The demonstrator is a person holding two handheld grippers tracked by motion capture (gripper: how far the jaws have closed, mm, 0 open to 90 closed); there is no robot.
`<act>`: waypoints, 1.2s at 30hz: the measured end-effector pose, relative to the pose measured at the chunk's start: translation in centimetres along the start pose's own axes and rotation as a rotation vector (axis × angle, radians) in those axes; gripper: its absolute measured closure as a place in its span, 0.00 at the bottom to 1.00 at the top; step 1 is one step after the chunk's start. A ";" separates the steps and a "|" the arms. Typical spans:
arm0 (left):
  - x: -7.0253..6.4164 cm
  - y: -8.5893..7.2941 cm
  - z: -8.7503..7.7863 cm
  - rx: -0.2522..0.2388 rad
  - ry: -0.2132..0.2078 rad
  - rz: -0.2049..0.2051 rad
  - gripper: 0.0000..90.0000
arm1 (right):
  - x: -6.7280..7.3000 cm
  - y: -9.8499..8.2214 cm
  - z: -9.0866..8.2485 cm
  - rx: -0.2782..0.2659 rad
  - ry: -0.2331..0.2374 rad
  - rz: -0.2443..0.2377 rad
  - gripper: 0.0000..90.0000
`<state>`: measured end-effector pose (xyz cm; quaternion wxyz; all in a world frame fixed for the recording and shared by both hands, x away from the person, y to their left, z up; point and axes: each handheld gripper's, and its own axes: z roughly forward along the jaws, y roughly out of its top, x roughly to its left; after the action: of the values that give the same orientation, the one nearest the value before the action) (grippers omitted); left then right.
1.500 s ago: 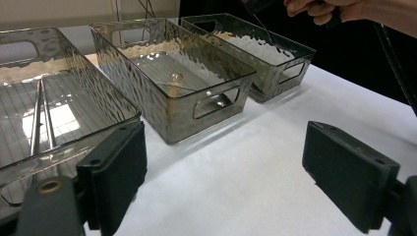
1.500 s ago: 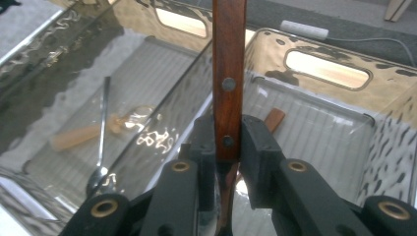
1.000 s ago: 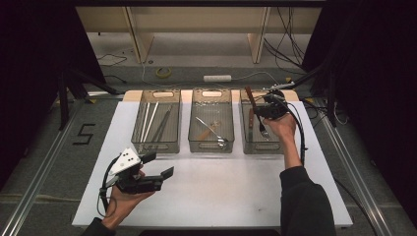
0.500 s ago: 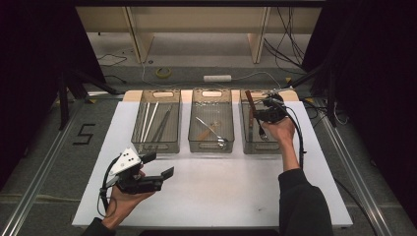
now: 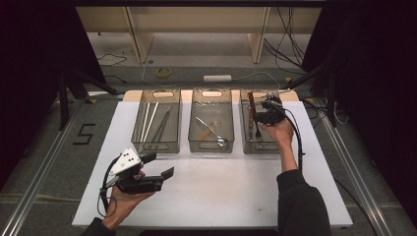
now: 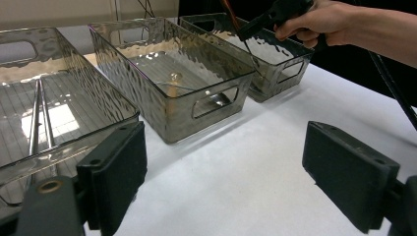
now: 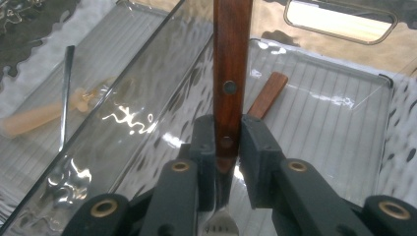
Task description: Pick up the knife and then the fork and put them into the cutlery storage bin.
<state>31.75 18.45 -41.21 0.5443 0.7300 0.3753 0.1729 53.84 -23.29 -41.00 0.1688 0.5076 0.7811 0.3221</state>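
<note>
While your right gripper [image 7: 227,142] is clamped on the wooden-handled fork [image 7: 231,73], the fork sits over the right-hand bin [image 5: 246,142], handle pointing away from you and the metal neck and tines coming back between the jaws toward the camera. In the right gripper view both pads press the lower end of the handle, just around its second rivet. In the high view you hold that gripper [image 5: 265,115] above the near half of the same bin, and the fork's handle [image 5: 250,105] slants up toward the bin's far end. A second wooden handle [image 7: 268,94] lies on the floor of that bin, just beyond and to the right of your pads.

Next door, the middle bin [image 5: 194,142] holds a pale wooden utensil [image 7: 37,117] and a slim metal one [image 7: 65,88], crossing each other. The left bin [image 5: 138,142] holds several long thin metal pieces [image 5: 149,120] laid lengthwise.

Your left gripper [image 5: 156,166] rests low in your hand over the near left part of the white table top [image 5: 221,196], well apart from the bins. Its jaws stand wide apart with nothing between them, as the left gripper view shows with bare table between the two black pads [image 6: 115,172].
</note>
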 end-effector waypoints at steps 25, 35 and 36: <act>0.0 0.0 0.0 -0.001 -0.001 0.002 0.18 | 0.2 0.4 -0.6 -0.006 -0.006 0.064 0.47; 0.0 0.0 0.0 0.002 0.000 0.001 0.18 | 0.8 0.4 -1.8 -0.039 0.038 0.046 0.39; 0.0 0.0 0.0 0.001 -0.001 0.002 0.18 | 1.0 0.4 -2.0 -0.043 0.038 0.038 0.39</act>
<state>31.75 18.43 -41.22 0.5440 0.7306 0.3746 0.1729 52.51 -22.96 -39.18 0.1586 0.5122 0.7674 0.3516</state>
